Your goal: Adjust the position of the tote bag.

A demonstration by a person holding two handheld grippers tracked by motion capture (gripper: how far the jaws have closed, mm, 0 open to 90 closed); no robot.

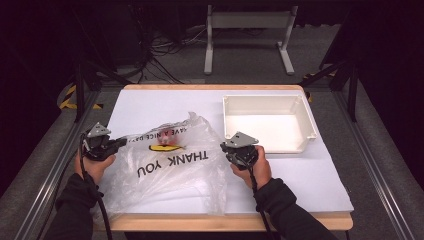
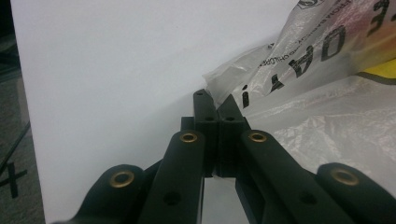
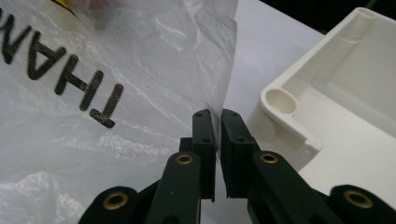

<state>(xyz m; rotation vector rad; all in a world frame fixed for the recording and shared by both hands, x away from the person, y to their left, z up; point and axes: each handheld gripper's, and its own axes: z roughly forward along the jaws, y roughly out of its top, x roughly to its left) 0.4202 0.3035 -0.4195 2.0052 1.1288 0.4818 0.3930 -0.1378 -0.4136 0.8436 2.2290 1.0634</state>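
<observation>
White tabletop (image 1: 300, 180): both jaws pinch the plastic bag's (image 1: 170, 170) edges.

A white-topped table (image 1: 300, 185) carries a clear plastic bag (image 1: 170, 170) and a white bin (image 1: 267, 122).

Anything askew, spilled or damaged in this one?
Nothing spilled or damaged. The plastic bag lies crumpled with its "THANK YOU" print upside down from the person's side, each side edge pinched by the left tongs and right tongs. The white bin sits squarely.
</observation>
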